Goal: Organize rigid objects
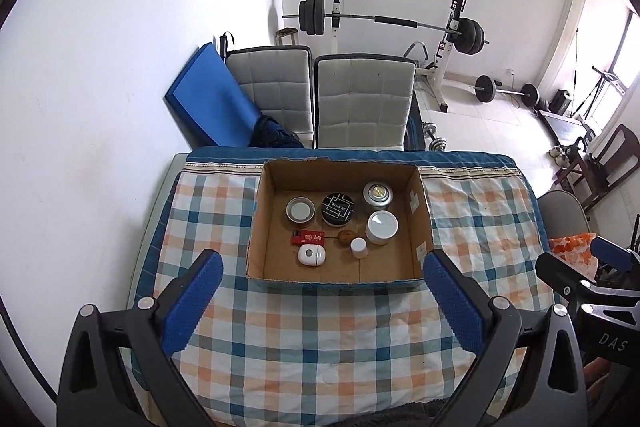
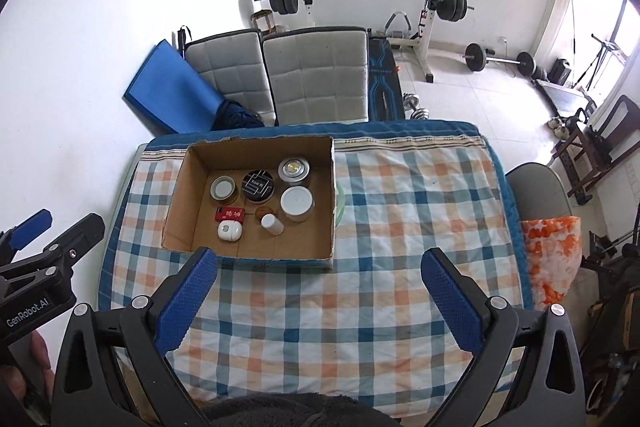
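Observation:
An open cardboard box [image 1: 418,223] [image 2: 180,203] stands on the checked tablecloth at the table's far side. Inside are several small rigid items: a grey-rimmed tin [image 1: 300,211], a black round tin [image 1: 338,209], a silver jar [image 1: 377,194], a white-lidded jar [image 1: 382,226], a red packet [image 1: 307,237], a white oval case [image 1: 311,255], a small white bottle [image 1: 359,247] and a brown round piece [image 1: 345,237]. My left gripper [image 1: 322,261] is open and empty, above the table in front of the box. My right gripper [image 2: 318,259] is open and empty, right of the left one.
The table [image 2: 360,307] has a blue, orange and white checked cloth. Two grey padded chairs [image 1: 360,99] stand behind it, with a blue mat [image 1: 208,95] against the wall. A barbell rack [image 1: 384,23] and weights stand further back. An orange-patterned cloth [image 2: 552,255] hangs on a chair at the right.

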`<state>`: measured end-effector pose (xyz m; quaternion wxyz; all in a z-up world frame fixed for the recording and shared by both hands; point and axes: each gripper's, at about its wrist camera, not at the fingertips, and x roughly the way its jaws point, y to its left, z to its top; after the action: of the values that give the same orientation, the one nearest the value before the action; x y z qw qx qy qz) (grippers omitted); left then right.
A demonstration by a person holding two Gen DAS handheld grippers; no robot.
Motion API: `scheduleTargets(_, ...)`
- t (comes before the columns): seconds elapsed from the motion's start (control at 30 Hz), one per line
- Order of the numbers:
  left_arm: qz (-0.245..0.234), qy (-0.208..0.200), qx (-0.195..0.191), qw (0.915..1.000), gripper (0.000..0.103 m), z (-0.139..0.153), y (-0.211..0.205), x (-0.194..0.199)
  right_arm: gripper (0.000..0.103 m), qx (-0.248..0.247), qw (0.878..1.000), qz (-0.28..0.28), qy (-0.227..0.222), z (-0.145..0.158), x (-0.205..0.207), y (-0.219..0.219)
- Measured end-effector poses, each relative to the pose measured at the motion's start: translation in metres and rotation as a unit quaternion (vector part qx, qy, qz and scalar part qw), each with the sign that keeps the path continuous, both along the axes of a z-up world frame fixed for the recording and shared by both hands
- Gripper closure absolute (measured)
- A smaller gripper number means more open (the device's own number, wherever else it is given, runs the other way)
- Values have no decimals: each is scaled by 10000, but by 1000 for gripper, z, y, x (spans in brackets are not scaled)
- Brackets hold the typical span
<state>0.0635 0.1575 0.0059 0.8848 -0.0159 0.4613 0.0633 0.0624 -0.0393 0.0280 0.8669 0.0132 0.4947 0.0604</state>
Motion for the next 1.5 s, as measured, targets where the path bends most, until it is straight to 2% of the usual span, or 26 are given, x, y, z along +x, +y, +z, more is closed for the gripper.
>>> scheduleTargets(0.5,16,-114,-8,9999,0,8,1,-5,0,-173,9992,-118,-329,15,-1,0)
scheduleTargets(1.5,-199,-64,-64,9998,0,8,-1,3,0,-296,9982,-313,-406,15,-3,-2)
